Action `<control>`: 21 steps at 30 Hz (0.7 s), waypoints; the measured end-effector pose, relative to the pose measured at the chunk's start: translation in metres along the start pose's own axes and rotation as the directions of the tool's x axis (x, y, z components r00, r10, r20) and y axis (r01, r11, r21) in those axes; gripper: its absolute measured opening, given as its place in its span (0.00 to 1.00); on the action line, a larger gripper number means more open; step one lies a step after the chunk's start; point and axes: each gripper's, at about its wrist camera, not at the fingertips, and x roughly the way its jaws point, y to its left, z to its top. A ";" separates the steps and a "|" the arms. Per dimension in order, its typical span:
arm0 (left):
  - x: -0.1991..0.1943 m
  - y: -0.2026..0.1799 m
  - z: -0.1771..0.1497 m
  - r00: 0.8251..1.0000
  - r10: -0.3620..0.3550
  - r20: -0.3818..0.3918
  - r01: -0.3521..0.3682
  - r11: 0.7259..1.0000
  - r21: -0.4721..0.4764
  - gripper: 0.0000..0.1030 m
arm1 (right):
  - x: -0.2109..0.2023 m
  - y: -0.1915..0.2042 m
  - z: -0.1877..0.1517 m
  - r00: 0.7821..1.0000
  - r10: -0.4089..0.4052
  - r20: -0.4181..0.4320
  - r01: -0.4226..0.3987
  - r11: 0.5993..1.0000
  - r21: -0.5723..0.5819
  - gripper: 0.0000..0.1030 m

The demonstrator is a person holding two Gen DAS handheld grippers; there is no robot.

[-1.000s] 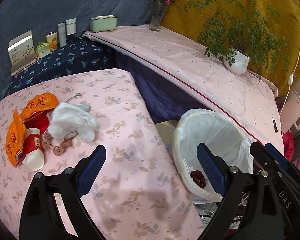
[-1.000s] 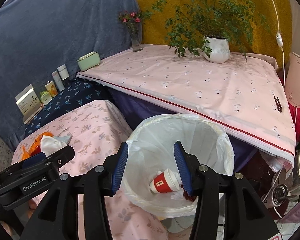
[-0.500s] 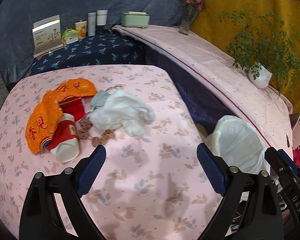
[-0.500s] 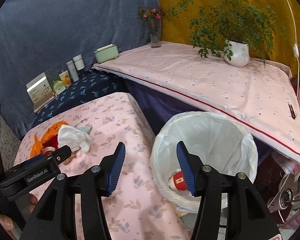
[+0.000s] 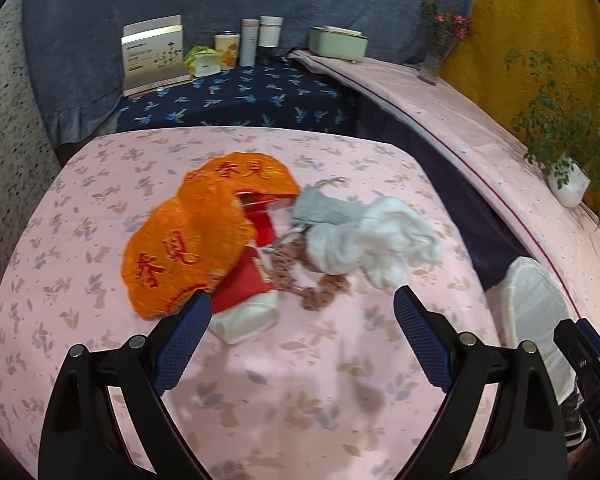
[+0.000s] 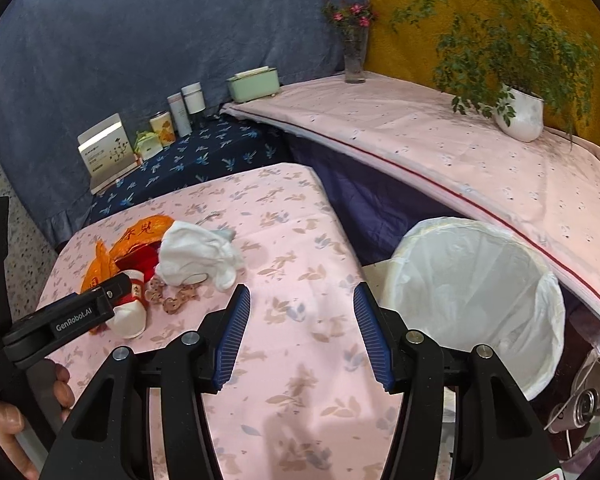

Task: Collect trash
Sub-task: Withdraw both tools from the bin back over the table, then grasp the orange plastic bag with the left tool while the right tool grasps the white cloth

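Trash — orange wrapper (image 5: 188, 248), paper cup (image 5: 246, 314), white tissue (image 5: 380, 240) — lies ahead; left gripper (image 5: 302, 338) wide, right gripper (image 6: 302, 336) half-open, both empty.

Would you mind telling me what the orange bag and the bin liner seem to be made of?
Orange bag: probably thin crinkly plastic or foil, slightly glossy, printed with red characters and creased all over. Bin liner: likely thin translucent white plastic film, softly wrinkled and folded over the bin's rim.
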 end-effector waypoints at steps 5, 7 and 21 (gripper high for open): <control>0.008 0.023 0.004 0.999 0.034 -0.003 -0.034 0.999 -0.009 0.85 | 0.018 0.026 -0.004 0.999 0.029 -0.035 -0.029 0.999 -0.016 0.51; 0.012 0.032 0.006 0.999 0.046 -0.006 -0.046 0.999 -0.009 0.85 | 0.025 0.037 -0.004 0.998 0.034 -0.046 -0.036 0.999 -0.031 0.51; 0.045 0.056 0.019 0.998 0.037 -0.051 -0.037 0.999 0.001 0.82 | 0.062 0.081 0.002 0.993 0.065 -0.096 -0.071 0.996 -0.057 0.51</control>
